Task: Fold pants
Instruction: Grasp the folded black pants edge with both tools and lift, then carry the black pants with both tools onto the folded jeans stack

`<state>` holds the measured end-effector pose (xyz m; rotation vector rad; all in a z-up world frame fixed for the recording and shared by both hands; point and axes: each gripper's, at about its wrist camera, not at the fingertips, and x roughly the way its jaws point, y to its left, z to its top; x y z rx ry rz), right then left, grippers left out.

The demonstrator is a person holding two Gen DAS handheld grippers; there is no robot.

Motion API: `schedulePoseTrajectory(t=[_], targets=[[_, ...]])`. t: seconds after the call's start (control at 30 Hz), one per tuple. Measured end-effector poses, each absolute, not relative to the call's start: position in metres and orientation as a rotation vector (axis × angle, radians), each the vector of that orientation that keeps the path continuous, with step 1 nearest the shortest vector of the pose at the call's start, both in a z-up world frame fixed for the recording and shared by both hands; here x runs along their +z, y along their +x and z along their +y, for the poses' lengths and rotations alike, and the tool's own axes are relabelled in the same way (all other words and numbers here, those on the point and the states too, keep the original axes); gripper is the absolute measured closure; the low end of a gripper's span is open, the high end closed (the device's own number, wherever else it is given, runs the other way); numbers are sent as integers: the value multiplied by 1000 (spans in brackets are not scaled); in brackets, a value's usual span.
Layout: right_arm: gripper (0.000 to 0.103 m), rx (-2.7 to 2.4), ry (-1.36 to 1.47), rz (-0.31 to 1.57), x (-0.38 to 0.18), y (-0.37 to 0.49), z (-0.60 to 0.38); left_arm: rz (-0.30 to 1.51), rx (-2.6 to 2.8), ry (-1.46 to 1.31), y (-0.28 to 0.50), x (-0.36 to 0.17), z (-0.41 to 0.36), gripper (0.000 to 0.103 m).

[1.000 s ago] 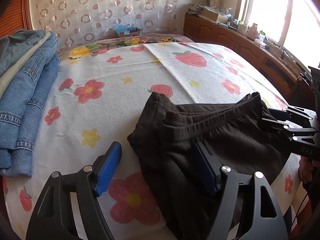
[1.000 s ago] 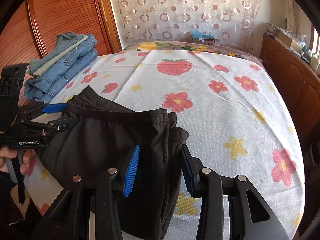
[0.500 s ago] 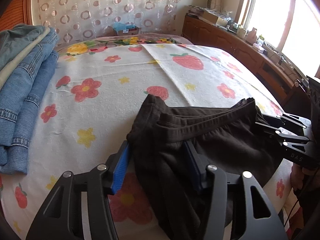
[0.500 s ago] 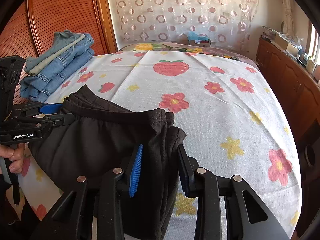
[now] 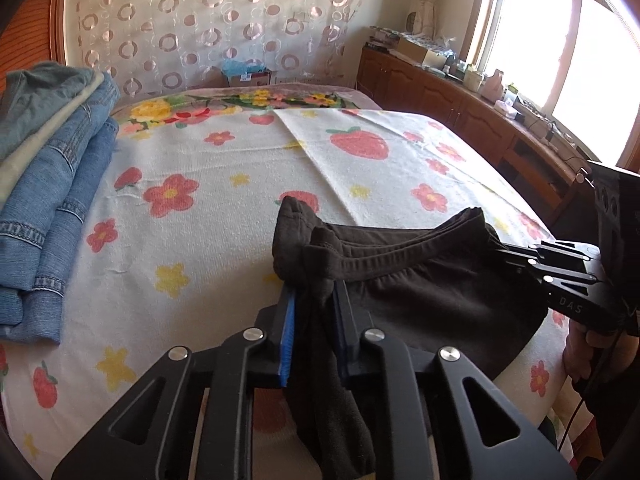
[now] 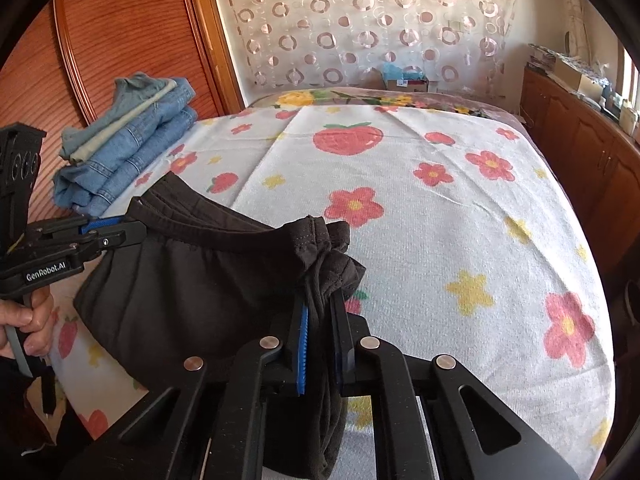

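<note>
**Both tongs on the waistband, fold not yet made**

The left gripper [image 5: 314,312] has its jaws closing on a bunched corner of the dark pants [image 5: 420,296], with the cloth squeezed between the blue pad and the black one. The right gripper [image 6: 320,332] is pressed together on the opposite corner of the same waistband, the fabric gathered into a knot just ahead of its fingertips. Between the two grips the elastic band runs as a slack curve, and the body of the garment sags below it toward the near edge of the bed.

The pants sit on the flowered bedspread [image 5: 224,240], at its near end, close to the person holding the tools; a hand [image 6: 28,316] shows around the left handle in the right wrist view. Away from the pants, at the bedspread's left edge, is a stack of folded jeans [image 5: 48,184]. Beyond the pants, the spread is open up to the patterned curtain [image 6: 360,20].

As for progress, my reading is that this is an early stage: the garment is gripped at both waist corners but not laid flat, and no clean crease is visible. What remains appears to be lifting and spreading it on the bedspread, then folding it over. How the legs lie cannot be told, since they hang out of sight below the grippers.
</note>
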<state>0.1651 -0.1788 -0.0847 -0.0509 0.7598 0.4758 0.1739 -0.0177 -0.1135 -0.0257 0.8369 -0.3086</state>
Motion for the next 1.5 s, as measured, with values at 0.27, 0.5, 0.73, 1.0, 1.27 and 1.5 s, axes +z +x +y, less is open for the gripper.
schedulePoseTrajectory(t=[0.27, 0.5, 0.73, 1.0, 1.27, 1.5], targets=[[95, 507, -89, 651, -52, 144, -176, 759, -343, -30, 158, -83, -23, 88], [95, 504, -108, 553, -19, 130, -174, 660, -343, -32, 142, -40, -15, 89], [95, 542, -128, 479, 5, 117, -163, 585, -297, -37, 133, -6, 7, 89], [95, 631, -177, 425, 12, 131, -127, 546, -228, -21, 134, 10, 46, 89], [95, 718, -204, 397, 12, 184, -92, 504, -137, -40, 136, 21, 99, 89], [95, 798, -222, 352, 15, 236, -66, 468, -52, -62, 143, 29, 143, 89]])
